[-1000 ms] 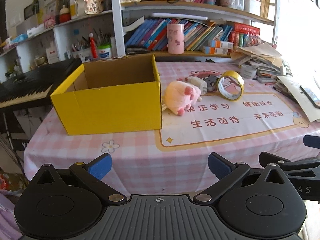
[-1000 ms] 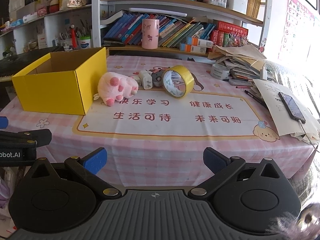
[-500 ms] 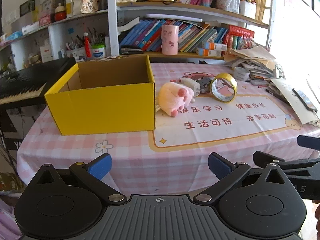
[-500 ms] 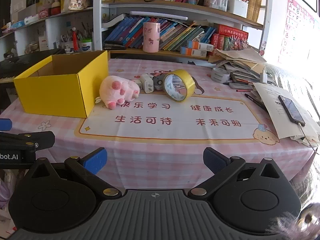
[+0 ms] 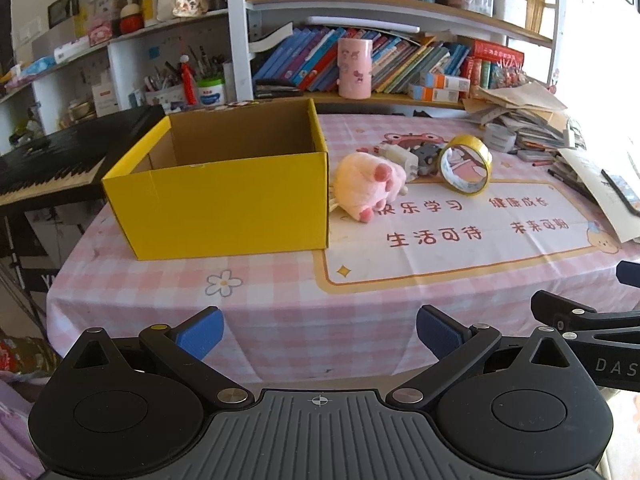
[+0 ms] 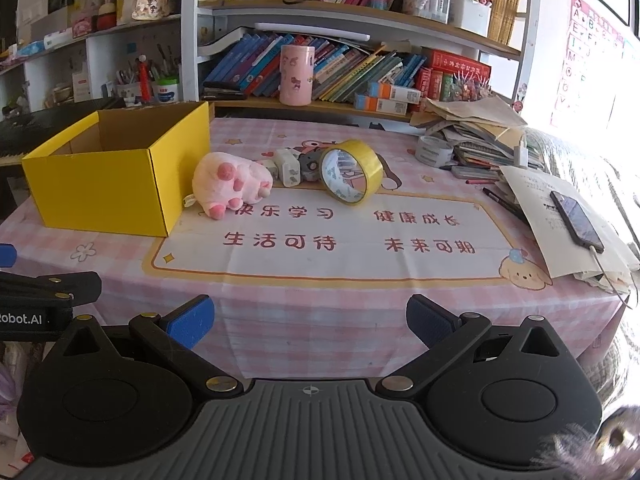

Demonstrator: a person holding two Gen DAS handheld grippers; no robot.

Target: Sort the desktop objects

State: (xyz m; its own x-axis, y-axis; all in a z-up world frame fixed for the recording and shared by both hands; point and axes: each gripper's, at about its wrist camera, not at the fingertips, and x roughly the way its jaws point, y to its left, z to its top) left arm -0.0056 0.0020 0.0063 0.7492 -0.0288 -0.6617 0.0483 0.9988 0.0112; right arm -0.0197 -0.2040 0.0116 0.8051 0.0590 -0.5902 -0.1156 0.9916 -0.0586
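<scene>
The sorting is not yet begun, as it seems: the yellow box [image 5: 224, 196] stands open near the left edge of the surface [image 6: 320, 292], and what shows of its inside is bare. The left gripper [image 5: 318, 332] and the right gripper [image 6: 310, 316] both hover in front of the near edge, each with its fingers wide apart and holding nothing.

The things to sort lie in a group toward the middle of the surface. The pink plush paw [image 6: 230, 184] is just beside the right wall of the box. Behind it are a white charger [image 6: 288, 166] and a small grey object [image 6: 310, 164] that is too small to identify. The roll of yellow tape [image 6: 352, 176] stands on its edge, leaning a little, just beside the grey object.

The next move probably calls for one gripper to go forward over the near edge to the plush paw, the nearest thing, to close on its soft body and to carry it over the box wall.

The mat [image 6: 320, 240] bears four red Chinese phrases: 快乐学习, 健康成长, 生活可待, 未来可期. On the left gripper's body, in the right wrist view, one reads "Robot.AI"; the left wrist view shows "DAS" on the right one.
</scene>
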